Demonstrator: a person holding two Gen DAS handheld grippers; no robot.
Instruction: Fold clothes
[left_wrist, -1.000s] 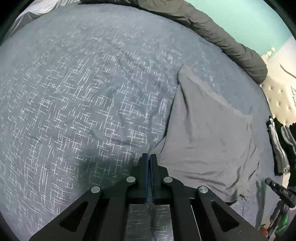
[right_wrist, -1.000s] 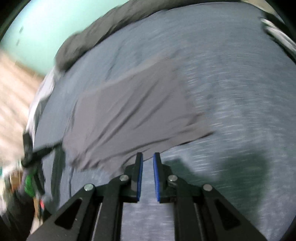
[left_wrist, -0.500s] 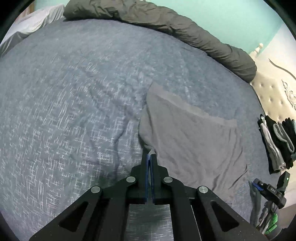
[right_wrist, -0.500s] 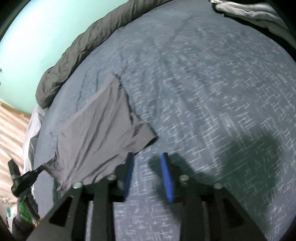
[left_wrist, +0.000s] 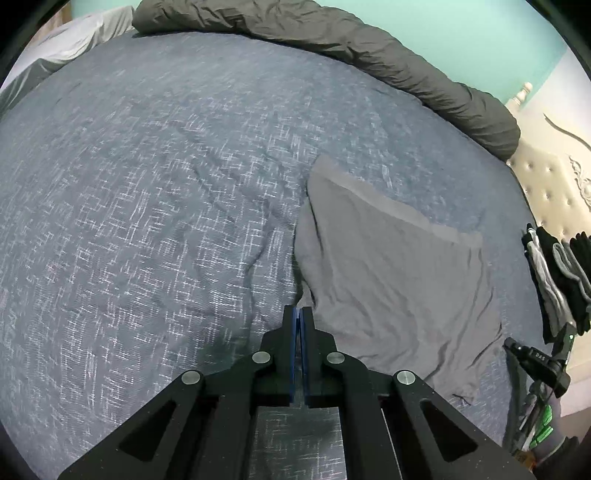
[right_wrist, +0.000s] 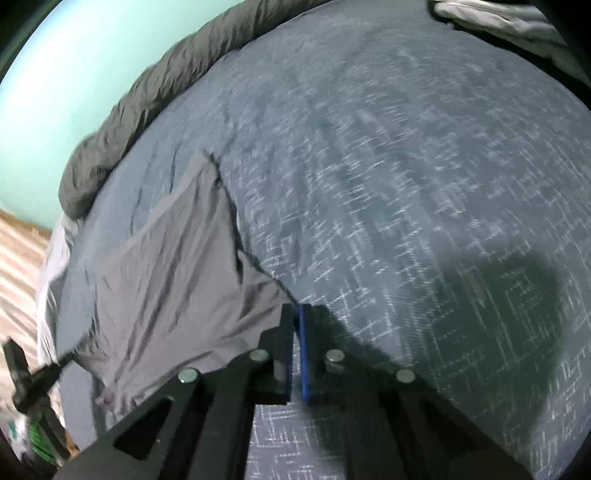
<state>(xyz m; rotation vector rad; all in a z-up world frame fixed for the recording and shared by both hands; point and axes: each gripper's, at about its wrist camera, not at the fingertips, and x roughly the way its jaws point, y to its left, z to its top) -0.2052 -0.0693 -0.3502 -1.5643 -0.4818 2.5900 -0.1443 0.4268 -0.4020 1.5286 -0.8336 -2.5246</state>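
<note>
Here, left wrist view: left gripper (left_wrist: 298, 314), fingers pressed together, pinching a corner of the grey garment (left_wrist: 391, 280). Garment spread with creases on the blue patterned bedspread (left_wrist: 147, 206), toward its right edge. Dark rolled duvet (left_wrist: 369, 48) along the far edge; stack of folded dark clothes (left_wrist: 557, 273) at the right edge.

Right wrist view: right gripper (right_wrist: 296, 314), fingers just closed, nipping another corner of the garment (right_wrist: 173, 273). Bedspread (right_wrist: 388, 177) stretches beyond.
</note>
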